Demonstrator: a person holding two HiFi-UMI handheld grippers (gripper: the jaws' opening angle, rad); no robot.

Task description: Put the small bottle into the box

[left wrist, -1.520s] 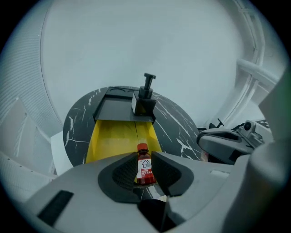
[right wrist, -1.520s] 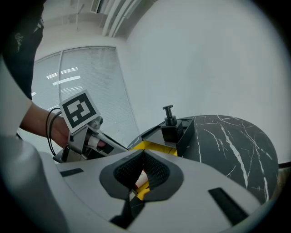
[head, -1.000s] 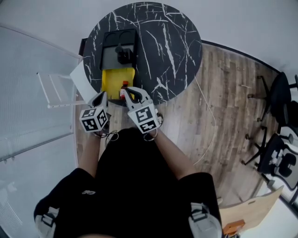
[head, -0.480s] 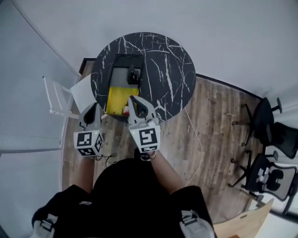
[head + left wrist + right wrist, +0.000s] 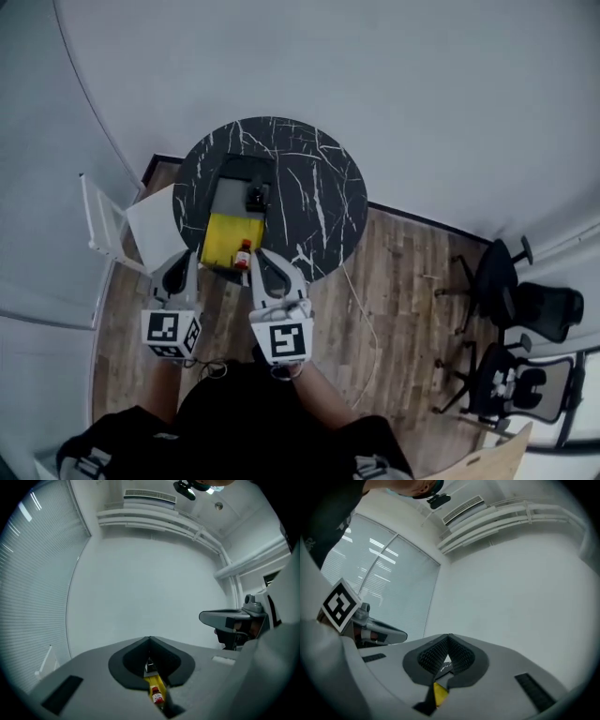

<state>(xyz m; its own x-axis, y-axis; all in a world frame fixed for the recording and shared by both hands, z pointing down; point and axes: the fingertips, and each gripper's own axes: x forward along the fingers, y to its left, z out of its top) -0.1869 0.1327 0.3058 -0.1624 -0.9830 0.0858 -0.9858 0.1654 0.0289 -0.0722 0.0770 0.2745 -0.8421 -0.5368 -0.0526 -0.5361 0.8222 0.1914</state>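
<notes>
Yellow box (image 5: pixel 223 239) sat on round black marble bench (image 5: pixel 319 192), front-L side; dark grey tray (image 5: pixel 231 197) just behind it; small red-capped bottle (image 5: pixel 244 254) at box's near rt corner.

Small red-capped, red-labelled bottle (image 5: pixel 244 255): upright, at near-right corner of rectangular yellow box (image 5: pixel 223 236) on round black marble-pattern table (image 5: pixel 319 206). Inside or against rim: can't tell.

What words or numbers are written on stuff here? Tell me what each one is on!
No words or numbers can be read here.
small bottle: its label is too small and blurred to read.
left gripper and right gripper: their cubes carry black-and-white square patterns, not letters.
yellow box: no print shows.
</notes>
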